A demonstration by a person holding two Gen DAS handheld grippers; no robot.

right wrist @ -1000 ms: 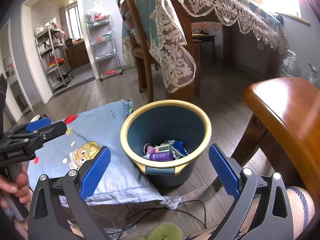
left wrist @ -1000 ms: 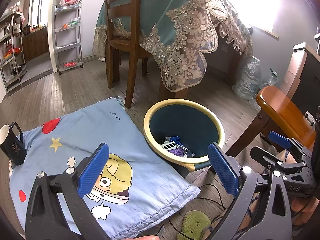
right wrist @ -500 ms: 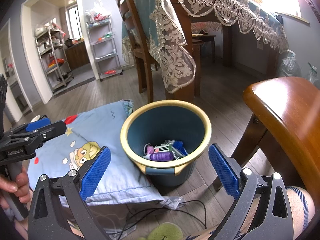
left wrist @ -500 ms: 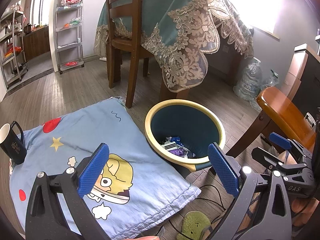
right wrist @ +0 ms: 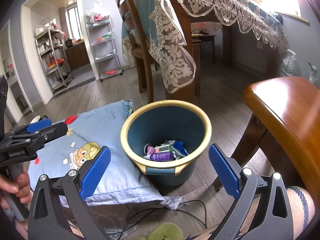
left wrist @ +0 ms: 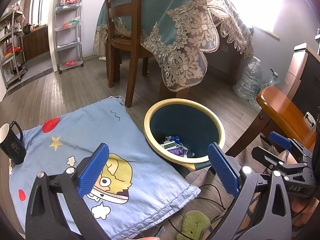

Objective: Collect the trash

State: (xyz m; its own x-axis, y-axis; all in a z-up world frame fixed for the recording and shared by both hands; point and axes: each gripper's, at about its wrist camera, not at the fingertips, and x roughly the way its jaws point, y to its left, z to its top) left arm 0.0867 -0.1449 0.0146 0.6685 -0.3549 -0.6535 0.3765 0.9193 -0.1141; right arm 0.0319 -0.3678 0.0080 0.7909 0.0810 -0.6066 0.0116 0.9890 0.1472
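1. Left hand-held gripper [left wrist: 158, 168]: jaws spread wide apart, nothing between the blue pads. Right hand-held gripper [right wrist: 159, 169]: the same, jaws wide apart and empty.
2. Task item location: the collected trash [right wrist: 165, 153] lies at the bottom of the blue bin [right wrist: 208, 129] with the cream rim. The bin stands on the wood floor [right wrist: 220, 104], its left side touching the edge of the cartoon-print cloth [left wrist: 80, 132].
3. Governing relation, right wrist view: the bin sits at 12 o'clock, dead ahead and below the open jaws. Left wrist view: the bin sits at about 1 o'clock, ahead and to the right. Judgement: the right hand-held gripper is nearer and better aligned with the bin.
4. Long axis: the purple tube [right wrist: 161, 156] in the bin lies on its side, running 9 to 3 o'clock in the right wrist view.
5. No loose trash is visible on the cloth. A dark mug [left wrist: 12, 142] stands upright at the cloth's 9 o'clock edge in the left wrist view. Judgement: collection appears complete or nearly so.
6. Readable writing: "GenRoboAI" on the left tool body in the right wrist view; "DAS" on the right tool body in the left wrist view. The mug carries pale characters, too small to read. Labels on the trash are illegible.
7. Obstruction: a wooden chair [right wrist: 284, 108] stands at 3 o'clock, just beside the bin.
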